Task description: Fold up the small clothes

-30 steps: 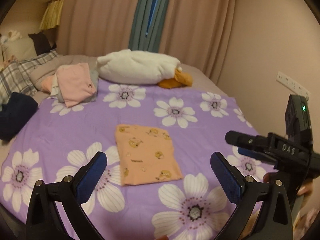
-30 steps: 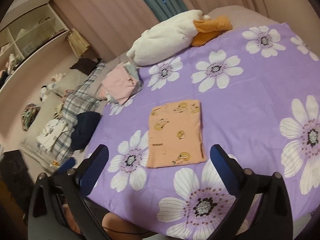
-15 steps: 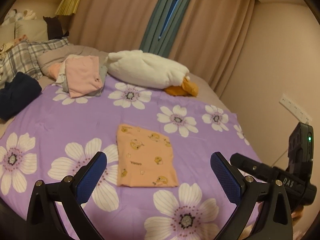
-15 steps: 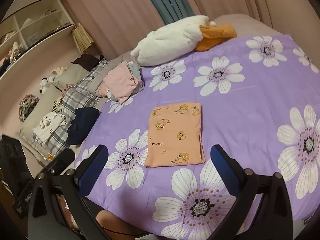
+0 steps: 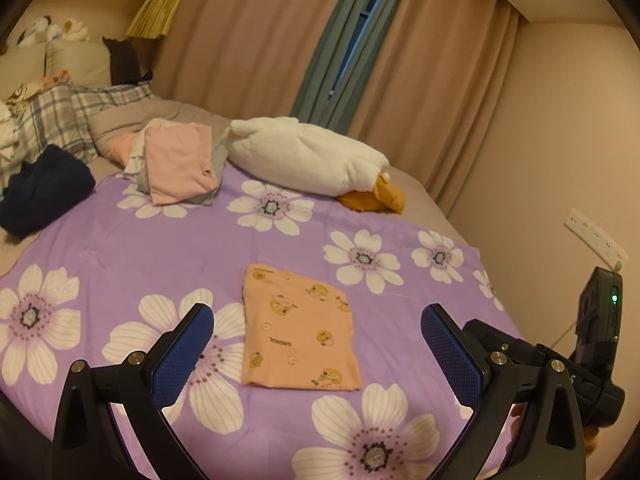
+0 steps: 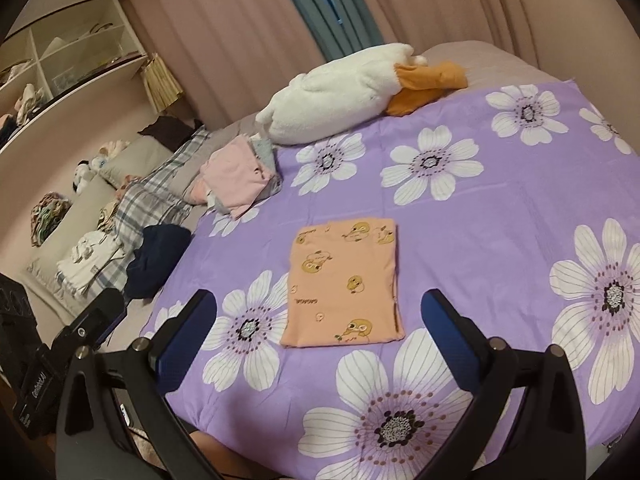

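Lying flat, folded: peach duck-print cotton garment (image 5: 298, 332) (image 6: 346, 282) on purple floral bedsheet (image 5: 160, 248) (image 6: 480, 216). Left gripper (image 5: 316, 354), right gripper (image 6: 320, 344) both released, empty, hovering above sheet.

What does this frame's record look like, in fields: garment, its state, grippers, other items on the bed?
garment: peach duck-print cloth
state: folded into a flat rectangle on the purple floral sheet, touched by neither gripper
left gripper: open, empty, held above the sheet
right gripper: open, empty
folded stack: pink piece on top, far side of sheet
also there: white plush duck, navy garment
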`<state>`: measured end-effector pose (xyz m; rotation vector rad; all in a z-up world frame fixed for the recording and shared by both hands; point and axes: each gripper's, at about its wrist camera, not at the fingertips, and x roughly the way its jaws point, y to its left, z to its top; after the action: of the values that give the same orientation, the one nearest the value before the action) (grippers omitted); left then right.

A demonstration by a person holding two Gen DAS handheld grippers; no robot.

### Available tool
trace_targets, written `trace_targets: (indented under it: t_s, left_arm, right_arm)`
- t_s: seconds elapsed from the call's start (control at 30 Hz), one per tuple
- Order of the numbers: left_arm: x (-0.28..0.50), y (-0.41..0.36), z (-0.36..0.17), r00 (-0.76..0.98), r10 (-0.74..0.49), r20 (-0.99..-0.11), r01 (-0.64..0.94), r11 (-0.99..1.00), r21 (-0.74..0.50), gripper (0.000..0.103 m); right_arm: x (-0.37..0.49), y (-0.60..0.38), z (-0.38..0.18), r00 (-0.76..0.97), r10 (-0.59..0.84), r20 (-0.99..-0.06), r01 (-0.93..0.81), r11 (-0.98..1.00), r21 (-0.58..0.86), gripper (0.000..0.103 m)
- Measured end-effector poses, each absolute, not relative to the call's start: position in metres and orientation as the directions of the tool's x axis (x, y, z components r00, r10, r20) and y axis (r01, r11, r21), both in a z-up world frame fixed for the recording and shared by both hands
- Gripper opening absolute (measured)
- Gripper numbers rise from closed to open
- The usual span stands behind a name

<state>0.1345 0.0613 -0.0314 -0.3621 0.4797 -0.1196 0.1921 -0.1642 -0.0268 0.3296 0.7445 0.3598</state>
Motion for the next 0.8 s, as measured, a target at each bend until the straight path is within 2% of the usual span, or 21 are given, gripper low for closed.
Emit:
trace_targets:
  t_s: [0.33,0.57,0.8]
  left_arm:
    - [0.136,0.056,-0.031,0.886,-0.162,-0.435,0.011,0.944,-0.33,0.102]
    - [0.14,0.047,-0.034,0.868,-0.201,-0.455,0.062,0.951,-0.303,0.102]
    - [0.139,0.044,-0.035,0.864,-0.18,-0.47,0.047,0.959,-0.28,0.102]
  right_arm:
    - [0.192,-0.165,-0.027,0.691,0.391,-0.608,-0.175,0.907,0.384,0.103]
    - [0.186,-0.165,-0.023,0.737,0.321,-0.595,-0.147,0.935,0.322,0.103]
    - [0.186,-0.167,-0.021,0.748,0.303,-0.59,-0.137,0.941,0.31,0.103]
